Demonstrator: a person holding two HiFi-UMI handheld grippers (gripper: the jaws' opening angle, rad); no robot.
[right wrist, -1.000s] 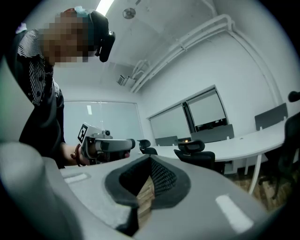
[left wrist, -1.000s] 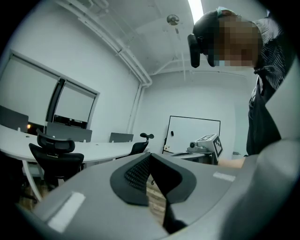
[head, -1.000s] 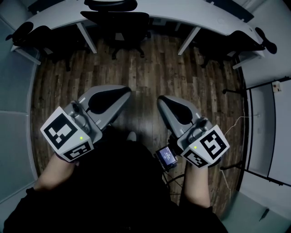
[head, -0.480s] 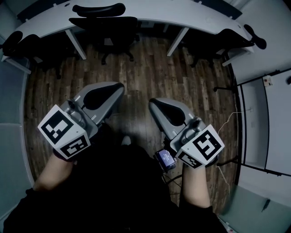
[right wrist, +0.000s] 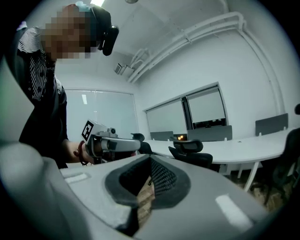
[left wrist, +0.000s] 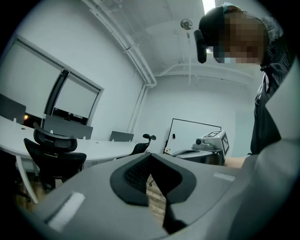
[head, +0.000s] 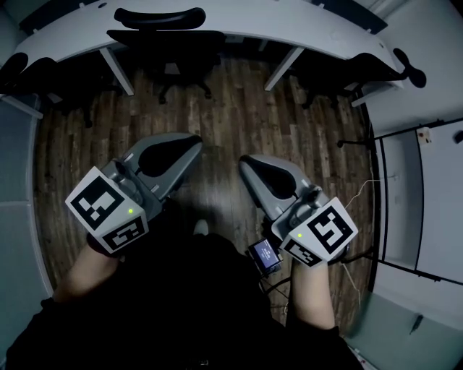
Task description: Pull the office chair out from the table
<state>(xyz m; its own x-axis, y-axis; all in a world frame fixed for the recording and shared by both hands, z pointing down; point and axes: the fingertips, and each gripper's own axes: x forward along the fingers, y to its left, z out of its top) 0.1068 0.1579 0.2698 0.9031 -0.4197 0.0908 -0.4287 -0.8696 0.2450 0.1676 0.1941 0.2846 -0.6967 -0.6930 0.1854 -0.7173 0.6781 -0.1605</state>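
Observation:
A black office chair (head: 163,35) is tucked under the curved white table (head: 289,18) at the far side of the wood floor, headrest above the tabletop. It also shows at the left in the left gripper view, as the chair (left wrist: 51,150), and right of centre in the right gripper view, as the chair (right wrist: 190,152). My left gripper (head: 194,142) and right gripper (head: 246,163) are held side by side well short of the chair, both pointing toward it. Each is shut with nothing between its jaws, and neither touches the chair.
Two more black chairs stand at the table, one at the left (head: 36,69) and one at the right (head: 362,69). Table legs (head: 116,69) flank the middle chair. A white board on a stand (head: 427,202) lines the right wall. Wood floor (head: 231,115) lies between me and the table.
Both grippers have drifted along with the person; in the head view the table and chair have shifted left and the chair's headrest shows more fully. Jaws stay shut.

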